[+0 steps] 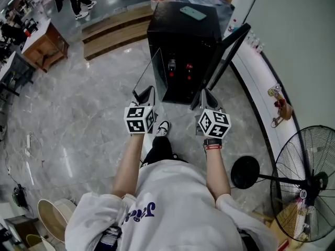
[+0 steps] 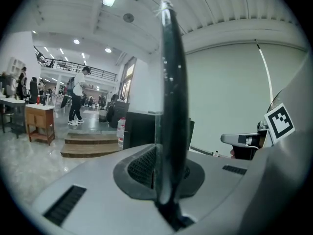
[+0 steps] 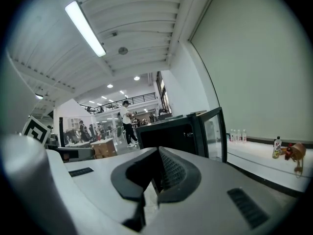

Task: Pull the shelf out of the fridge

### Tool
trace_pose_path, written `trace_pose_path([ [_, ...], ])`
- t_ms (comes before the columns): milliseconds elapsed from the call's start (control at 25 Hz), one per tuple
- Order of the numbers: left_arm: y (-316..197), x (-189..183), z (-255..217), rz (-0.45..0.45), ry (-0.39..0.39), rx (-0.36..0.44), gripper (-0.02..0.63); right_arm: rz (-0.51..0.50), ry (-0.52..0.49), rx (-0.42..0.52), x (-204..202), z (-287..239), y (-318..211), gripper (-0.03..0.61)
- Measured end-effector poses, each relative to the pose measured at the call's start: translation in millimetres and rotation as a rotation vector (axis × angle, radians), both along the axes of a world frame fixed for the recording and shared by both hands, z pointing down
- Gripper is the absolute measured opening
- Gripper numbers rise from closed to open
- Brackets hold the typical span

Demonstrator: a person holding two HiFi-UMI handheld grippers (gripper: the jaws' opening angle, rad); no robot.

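Note:
The black mini fridge stands on the floor ahead with its door swung open to the right. A clear glass shelf is outside the fridge, tilted up in front of its left side. My left gripper is shut on the shelf's near edge. In the left gripper view the shelf stands edge-on between the pads of the left gripper. My right gripper hovers near the door's foot. Its jaws look shut and hold nothing in the right gripper view, where the shelf shows at left.
A phone lies on the fridge top. Wooden steps run behind the fridge, and a wooden table stands at far left. At right are a standing fan and a curved white ledge. A person walks in the background.

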State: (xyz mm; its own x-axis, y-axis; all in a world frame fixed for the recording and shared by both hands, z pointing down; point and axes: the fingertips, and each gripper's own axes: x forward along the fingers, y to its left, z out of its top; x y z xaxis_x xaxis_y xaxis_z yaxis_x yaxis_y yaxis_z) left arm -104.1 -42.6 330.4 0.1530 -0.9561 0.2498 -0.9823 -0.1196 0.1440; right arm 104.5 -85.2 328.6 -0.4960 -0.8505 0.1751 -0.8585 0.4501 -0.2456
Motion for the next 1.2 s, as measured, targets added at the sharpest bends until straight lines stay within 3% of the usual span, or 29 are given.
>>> trace_pose_path([
  [480,-2,14,-11,0.019,-0.034,0.035,0.025,0.001,0.022,0.023,5,-10,1,0.014],
  [1200,-22,9,44,0.039,0.025,-0.082,0.025,0.020,0.014,-0.024,-2,15,-19,0.014],
])
